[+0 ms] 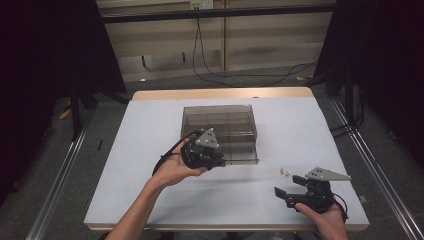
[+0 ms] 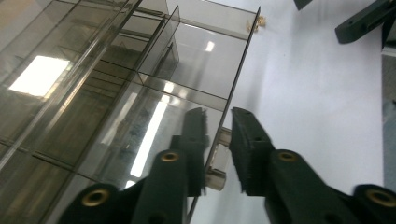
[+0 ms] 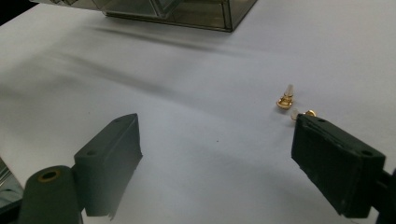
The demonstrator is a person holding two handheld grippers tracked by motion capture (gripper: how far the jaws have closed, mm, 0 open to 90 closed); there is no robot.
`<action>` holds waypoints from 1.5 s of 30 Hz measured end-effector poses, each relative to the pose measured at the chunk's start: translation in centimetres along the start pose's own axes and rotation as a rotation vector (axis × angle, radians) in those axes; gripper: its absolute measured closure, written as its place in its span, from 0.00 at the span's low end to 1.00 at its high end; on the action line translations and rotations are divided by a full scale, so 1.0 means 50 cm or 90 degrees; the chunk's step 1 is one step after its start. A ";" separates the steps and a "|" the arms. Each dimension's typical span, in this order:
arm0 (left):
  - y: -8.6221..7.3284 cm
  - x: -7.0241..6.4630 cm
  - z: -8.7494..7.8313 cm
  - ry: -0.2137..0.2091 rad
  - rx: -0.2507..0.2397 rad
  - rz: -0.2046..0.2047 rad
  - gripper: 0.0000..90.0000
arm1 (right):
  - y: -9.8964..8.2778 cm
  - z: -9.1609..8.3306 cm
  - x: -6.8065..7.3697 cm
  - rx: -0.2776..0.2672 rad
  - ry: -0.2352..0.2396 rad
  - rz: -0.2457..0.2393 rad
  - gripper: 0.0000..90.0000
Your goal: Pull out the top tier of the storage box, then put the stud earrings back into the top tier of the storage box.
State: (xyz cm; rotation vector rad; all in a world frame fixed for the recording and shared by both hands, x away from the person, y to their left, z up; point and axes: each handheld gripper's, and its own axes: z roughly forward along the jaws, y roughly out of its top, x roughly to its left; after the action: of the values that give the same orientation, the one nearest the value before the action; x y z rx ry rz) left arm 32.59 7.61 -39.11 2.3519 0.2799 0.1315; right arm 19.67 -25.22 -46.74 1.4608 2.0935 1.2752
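Note:
A smoky clear compartment box (image 1: 240, 161) stands in the middle of the white table. My left gripper (image 1: 220, 161) is at its near wall, left of centre. In the left gripper view that gripper (image 2: 218, 116) straddles the thin wall (image 2: 243, 60) and a small clear tab (image 2: 219, 161) on it. One jaw is on the inner side with a slight gap to the wall, and the other is at the tab outside. My right gripper (image 1: 288, 185) rests at the front right, wide open with nothing in it. In its own view the right gripper (image 3: 217, 126) faces two small gold pieces (image 3: 285, 100).
The gold pieces (image 1: 285, 171) lie on the table between the box and the right gripper. One gold piece (image 2: 260, 21) sits by the box's far corner. The right gripper's jaws (image 2: 359, 23) are at the top right. The table edge (image 1: 225, 226) is near.

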 end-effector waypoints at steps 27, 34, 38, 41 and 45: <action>-0.078 0.010 -0.088 0.097 -0.077 -0.065 0.06 | -0.001 -0.006 -0.004 -0.009 -0.011 0.006 0.16; -0.107 0.015 -0.122 0.134 -0.074 -0.105 0.06 | -0.001 -0.010 -0.004 -0.012 -0.008 0.002 0.16; -0.131 0.013 -0.140 0.140 -0.074 -0.115 0.05 | 0.000 -0.009 -0.004 -0.011 -0.005 0.001 0.15; -0.144 0.007 -0.145 0.143 -0.068 -0.116 0.05 | 0.000 -0.008 -0.002 -0.011 -0.002 0.001 0.15; -0.165 -0.005 -0.155 0.149 -0.077 -0.128 0.05 | 0.001 -0.008 0.000 -0.012 -0.001 0.003 0.14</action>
State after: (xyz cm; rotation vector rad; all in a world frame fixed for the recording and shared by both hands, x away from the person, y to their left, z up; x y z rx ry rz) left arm 29.62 18.53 -39.39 2.1751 0.6031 0.3181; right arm 19.43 -25.43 -46.47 1.4602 2.0722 1.2917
